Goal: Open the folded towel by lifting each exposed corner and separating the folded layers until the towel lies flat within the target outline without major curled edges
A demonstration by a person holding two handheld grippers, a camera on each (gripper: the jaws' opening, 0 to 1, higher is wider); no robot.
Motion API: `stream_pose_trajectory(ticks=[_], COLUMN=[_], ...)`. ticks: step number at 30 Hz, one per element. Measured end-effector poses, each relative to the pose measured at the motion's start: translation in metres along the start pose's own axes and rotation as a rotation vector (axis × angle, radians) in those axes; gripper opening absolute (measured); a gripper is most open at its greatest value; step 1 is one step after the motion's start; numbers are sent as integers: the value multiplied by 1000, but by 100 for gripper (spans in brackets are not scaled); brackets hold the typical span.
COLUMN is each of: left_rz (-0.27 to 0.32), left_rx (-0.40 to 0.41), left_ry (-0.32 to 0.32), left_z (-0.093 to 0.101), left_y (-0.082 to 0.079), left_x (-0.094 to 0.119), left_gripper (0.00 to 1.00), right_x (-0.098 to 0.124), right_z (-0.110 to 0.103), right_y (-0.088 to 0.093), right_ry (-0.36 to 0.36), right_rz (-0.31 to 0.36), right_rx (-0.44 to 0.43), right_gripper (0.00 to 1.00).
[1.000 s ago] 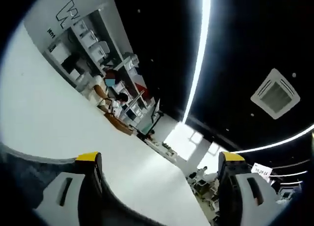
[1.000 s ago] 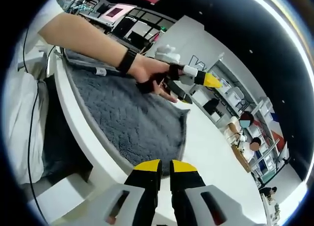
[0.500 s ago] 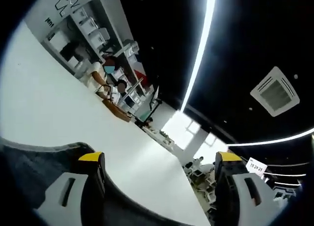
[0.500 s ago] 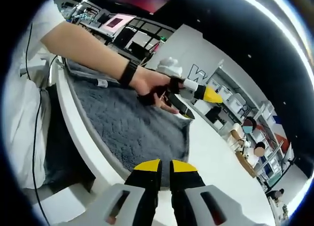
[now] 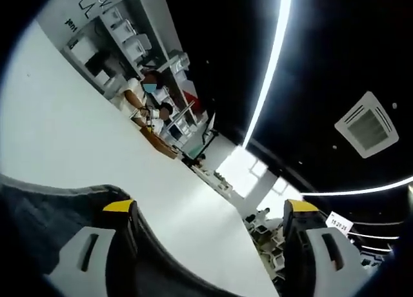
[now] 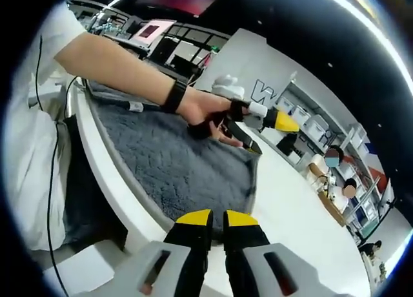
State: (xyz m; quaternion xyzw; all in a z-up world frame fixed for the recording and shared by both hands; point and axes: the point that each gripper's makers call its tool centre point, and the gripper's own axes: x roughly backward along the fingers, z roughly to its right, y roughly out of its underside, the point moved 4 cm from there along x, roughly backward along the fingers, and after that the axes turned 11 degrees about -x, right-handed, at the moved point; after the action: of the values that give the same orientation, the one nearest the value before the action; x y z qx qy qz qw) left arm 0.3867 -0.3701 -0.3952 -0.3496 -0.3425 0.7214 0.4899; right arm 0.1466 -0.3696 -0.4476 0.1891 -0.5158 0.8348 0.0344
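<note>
Right gripper view shows the right gripper (image 6: 215,221) low at the near edge of the white table (image 6: 284,213), with its two yellow-tipped jaws pressed together and nothing visible between them. Just beyond the tips lies the grey towel (image 6: 174,164), spread on the table along the edge close to the person. Over the far part of the towel, a bare arm with a black wristband (image 6: 174,95) reaches in from the left, and the hand (image 6: 210,111) holds the left gripper (image 6: 268,132). That gripper points toward the far corner of the towel; from here I cannot tell how its jaws stand.

Left gripper view answers this: the left gripper's two jaws stand well apart, one at each side of the bottom, and hold nothing. A dark fold of the towel sits low beside one of the jaws, with the white table behind it. Further back are shelves (image 5: 119,35) and people working at desks.
</note>
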Motion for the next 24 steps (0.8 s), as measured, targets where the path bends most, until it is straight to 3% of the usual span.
stream_pose_trajectory(ticks=[5,24], left_rz=[-25,-129], left_rx=[-12,-9], left_ry=[-2,-38], left_z=[-6,-14], left_y=[-1,22], left_x=[-7,-11], left_gripper=[92,93], right_x=[5,5], right_z=[3,3], right_y=[3,11], right_ry=[10,-12], right_rz=[-5,-41], right_rx=[-18,-37], right_gripper=[1,0])
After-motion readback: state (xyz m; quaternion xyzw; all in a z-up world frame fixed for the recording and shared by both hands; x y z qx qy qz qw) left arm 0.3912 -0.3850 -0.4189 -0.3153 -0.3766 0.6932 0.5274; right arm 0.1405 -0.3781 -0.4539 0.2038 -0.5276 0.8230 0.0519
